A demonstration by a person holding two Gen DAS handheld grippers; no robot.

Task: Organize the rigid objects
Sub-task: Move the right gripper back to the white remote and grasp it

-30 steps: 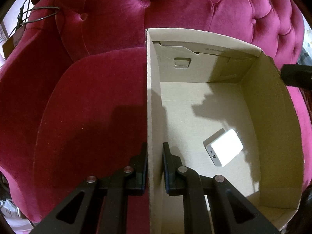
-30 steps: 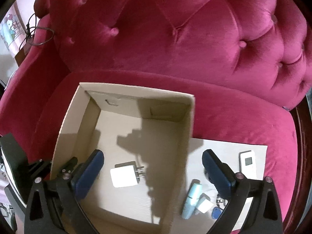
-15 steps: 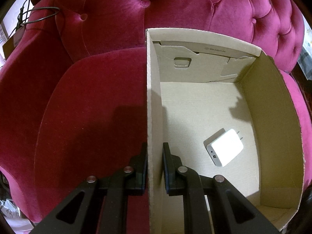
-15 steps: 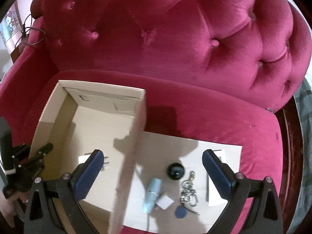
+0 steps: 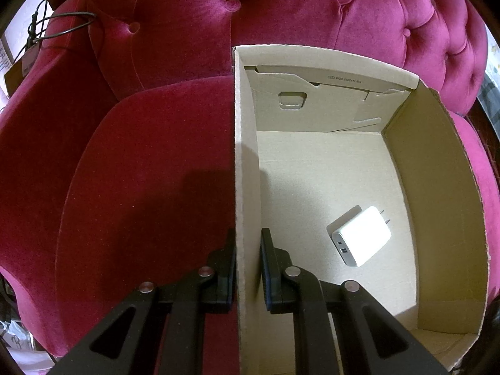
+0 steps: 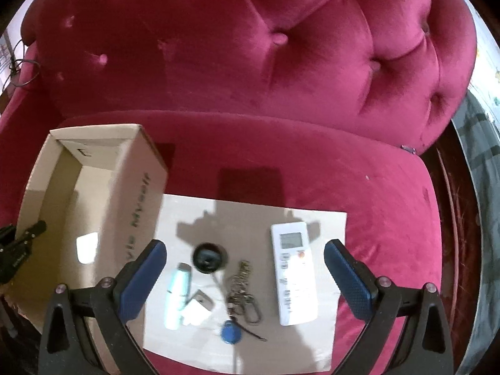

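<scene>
My left gripper (image 5: pixel 247 243) is shut on the left wall of an open cardboard box (image 5: pixel 247 162) that sits on a red velvet sofa. A white charger (image 5: pixel 361 240) lies on the box floor. My right gripper (image 6: pixel 243 251) stands open above a cardboard sheet (image 6: pixel 250 215) to the right of the box (image 6: pixel 137 181). On the sheet lie a white remote (image 6: pixel 295 268), a black round object (image 6: pixel 208 257), a pale blue tube (image 6: pixel 177 293), a small white adapter (image 6: pixel 197 311) and a bunch of keys with a blue tag (image 6: pixel 242 297). The left gripper (image 6: pixel 22 243) shows at the box's far left wall.
The tufted sofa back (image 6: pixel 265 47) rises behind the seat. A black cable (image 5: pixel 56 22) hangs over the left armrest. A patterned cloth (image 6: pixel 481 143) lies beyond the sofa's right edge. Bare red seat cushion (image 5: pixel 150 168) lies left of the box.
The right gripper has swept to the right, from over the box to over the sheet with the loose items. Its shadow has left the box floor. The left gripper stays clamped on the wall.
</scene>
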